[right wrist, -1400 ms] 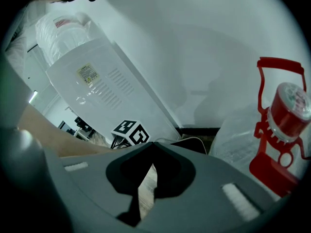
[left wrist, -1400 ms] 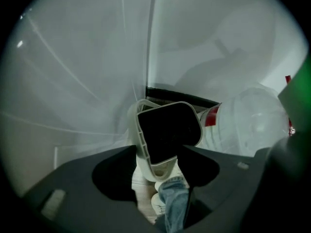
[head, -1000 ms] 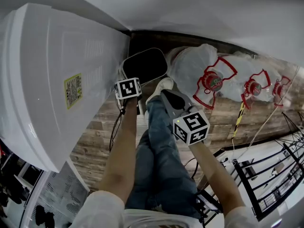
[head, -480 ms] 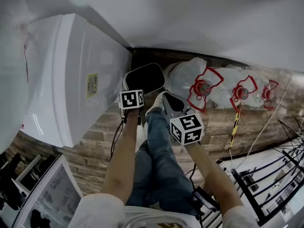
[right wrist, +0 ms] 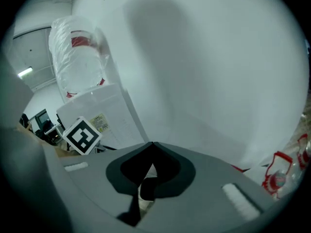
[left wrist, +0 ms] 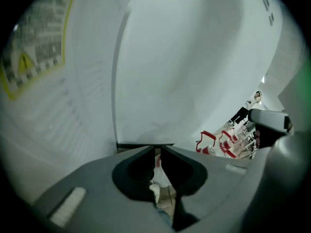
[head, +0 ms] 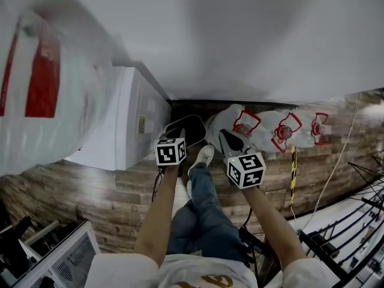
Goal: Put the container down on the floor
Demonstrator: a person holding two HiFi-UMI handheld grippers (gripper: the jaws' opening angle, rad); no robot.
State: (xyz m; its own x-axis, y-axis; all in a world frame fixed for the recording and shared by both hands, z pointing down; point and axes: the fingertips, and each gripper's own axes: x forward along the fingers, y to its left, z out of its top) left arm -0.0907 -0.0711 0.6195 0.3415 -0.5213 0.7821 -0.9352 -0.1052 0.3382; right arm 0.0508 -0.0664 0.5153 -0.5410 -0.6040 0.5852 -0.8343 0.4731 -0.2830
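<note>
A big water container (head: pixel 42 89) wrapped in clear plastic, with a red label, stands on top of the white dispenser (head: pixel 129 119); it also shows in the right gripper view as the container (right wrist: pixel 77 57). Three more wrapped containers with red handles lie on the wooden floor by the wall, the nearest container (head: pixel 237 125) just ahead of my right gripper (head: pixel 225 137). My left gripper (head: pixel 180 138) hangs beside the dispenser's front corner. In their own views the left gripper (left wrist: pixel 156 148) and right gripper (right wrist: pixel 152 143) have their jaws together with nothing held.
A dark oval tray (head: pixel 191 126) lies on the floor between the dispenser and the containers. The person's jeans and a white shoe (head: pixel 204 156) are below the grippers. A black wire rack (head: pixel 354 233) stands at lower right, near a yellow-black strip (head: pixel 293 173). A white wall is ahead.
The head view has tilted up and pulled back, bringing the container on top of the dispenser into sight. Both grippers stayed shut and kept their places above the legs.
</note>
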